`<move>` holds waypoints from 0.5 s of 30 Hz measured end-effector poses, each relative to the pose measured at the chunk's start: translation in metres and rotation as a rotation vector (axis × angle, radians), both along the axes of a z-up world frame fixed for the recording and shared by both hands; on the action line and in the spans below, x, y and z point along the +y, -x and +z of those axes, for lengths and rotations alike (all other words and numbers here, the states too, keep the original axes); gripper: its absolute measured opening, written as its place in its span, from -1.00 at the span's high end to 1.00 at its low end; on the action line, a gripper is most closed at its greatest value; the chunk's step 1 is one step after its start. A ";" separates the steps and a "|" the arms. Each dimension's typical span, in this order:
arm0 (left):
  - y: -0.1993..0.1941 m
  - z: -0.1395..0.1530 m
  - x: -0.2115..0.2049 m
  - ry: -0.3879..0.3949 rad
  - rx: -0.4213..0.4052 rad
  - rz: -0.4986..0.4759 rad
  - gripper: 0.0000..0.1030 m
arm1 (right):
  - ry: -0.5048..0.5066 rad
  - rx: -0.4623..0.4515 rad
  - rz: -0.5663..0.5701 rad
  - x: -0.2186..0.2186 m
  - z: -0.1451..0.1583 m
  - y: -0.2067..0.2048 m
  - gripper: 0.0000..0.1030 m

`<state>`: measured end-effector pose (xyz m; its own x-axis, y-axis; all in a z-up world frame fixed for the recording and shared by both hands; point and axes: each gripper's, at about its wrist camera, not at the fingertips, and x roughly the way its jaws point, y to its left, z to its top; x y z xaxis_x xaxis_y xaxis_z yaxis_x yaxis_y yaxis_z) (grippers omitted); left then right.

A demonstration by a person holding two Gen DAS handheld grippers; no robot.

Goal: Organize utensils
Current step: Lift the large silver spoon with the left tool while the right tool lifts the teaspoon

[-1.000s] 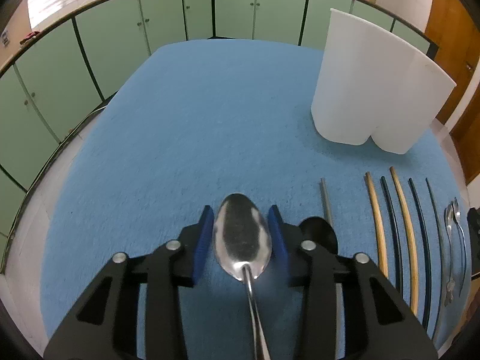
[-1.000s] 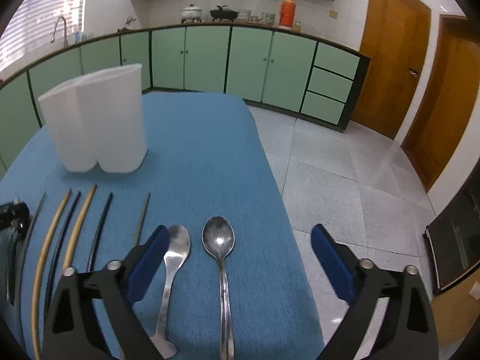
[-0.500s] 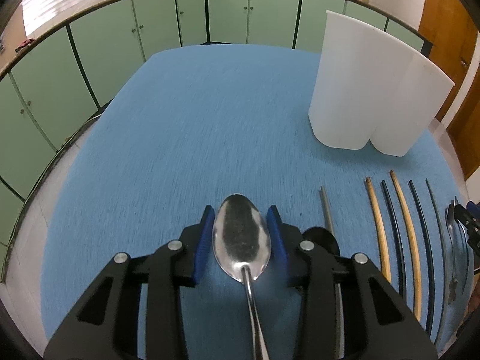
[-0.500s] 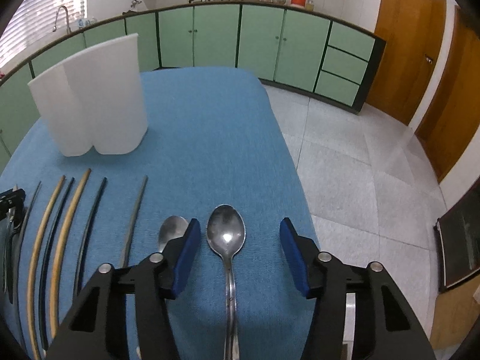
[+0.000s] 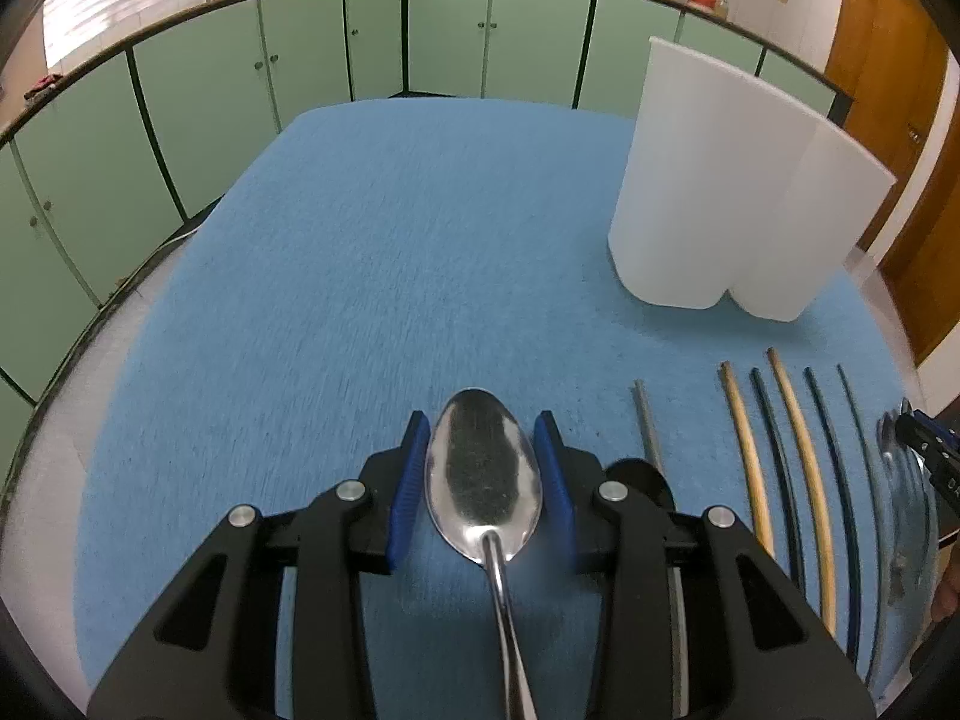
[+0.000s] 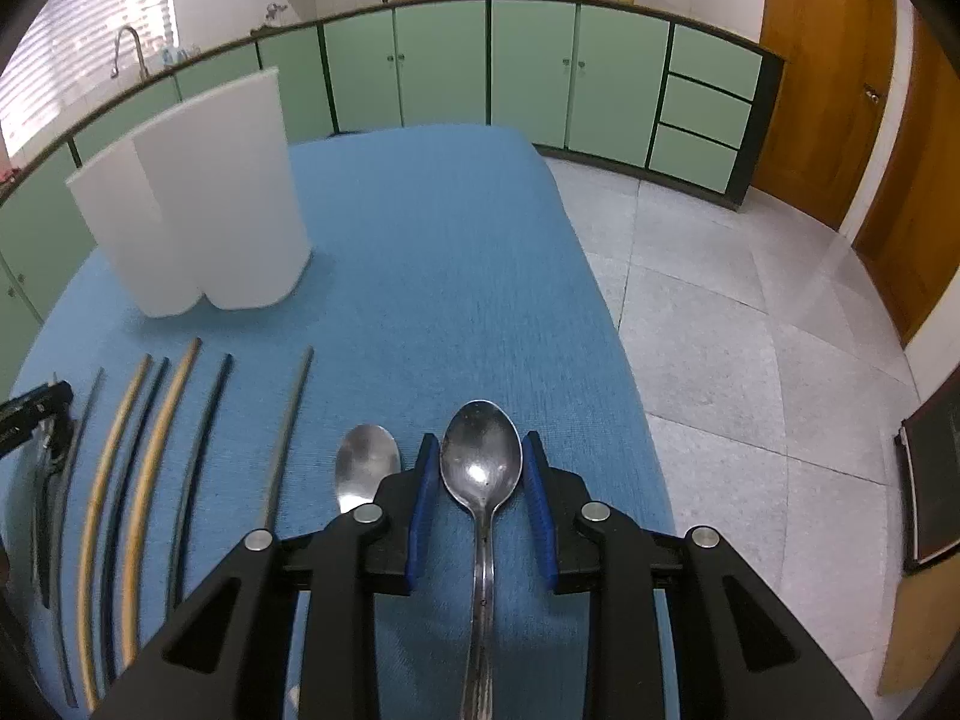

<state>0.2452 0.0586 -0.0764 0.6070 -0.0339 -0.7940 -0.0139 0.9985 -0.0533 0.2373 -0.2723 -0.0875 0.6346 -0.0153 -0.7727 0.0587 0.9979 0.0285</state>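
Observation:
My left gripper (image 5: 483,468) is shut on a steel spoon (image 5: 483,474), bowl forward, held above the blue cloth. My right gripper (image 6: 480,474) is shut on a second steel spoon (image 6: 480,462) that lies near the table's right edge. A third spoon (image 6: 366,465) lies just left of it. Several tan and black chopsticks (image 6: 150,420) lie in a row on the cloth; they also show in the left wrist view (image 5: 798,462). A white two-lobed utensil holder (image 5: 732,198) stands at the far right, and in the right wrist view (image 6: 198,204) at the far left.
The table is covered by a blue cloth (image 5: 390,252). Green cabinets (image 5: 420,42) ring the room. A grey tiled floor (image 6: 750,330) drops off past the table's right edge. A dark spoon bowl (image 5: 639,477) lies behind my left gripper's right finger.
My right gripper's jaws have closed from wide open onto the spoon by the right edge. My left gripper, still holding its spoon, has shifted slightly.

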 end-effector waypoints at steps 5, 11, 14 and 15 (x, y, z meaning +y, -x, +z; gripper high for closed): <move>0.020 0.010 0.003 0.032 -0.081 -0.016 0.33 | -0.014 -0.081 0.018 0.001 0.016 0.021 0.46; 0.048 0.024 0.006 0.057 -0.188 -0.025 0.33 | -0.022 -0.168 0.041 0.008 0.040 0.049 0.46; 0.057 0.032 0.007 0.054 -0.225 -0.032 0.33 | -0.026 -0.203 0.049 0.010 0.049 0.058 0.46; 0.060 0.035 0.006 0.058 -0.236 -0.035 0.33 | -0.027 -0.218 0.053 0.010 0.053 0.063 0.46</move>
<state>0.1848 0.0649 -0.0415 0.7730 -0.0997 -0.6265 0.0401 0.9933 -0.1086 0.1745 -0.2623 -0.0340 0.7862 0.0414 -0.6166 -0.0043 0.9981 0.0615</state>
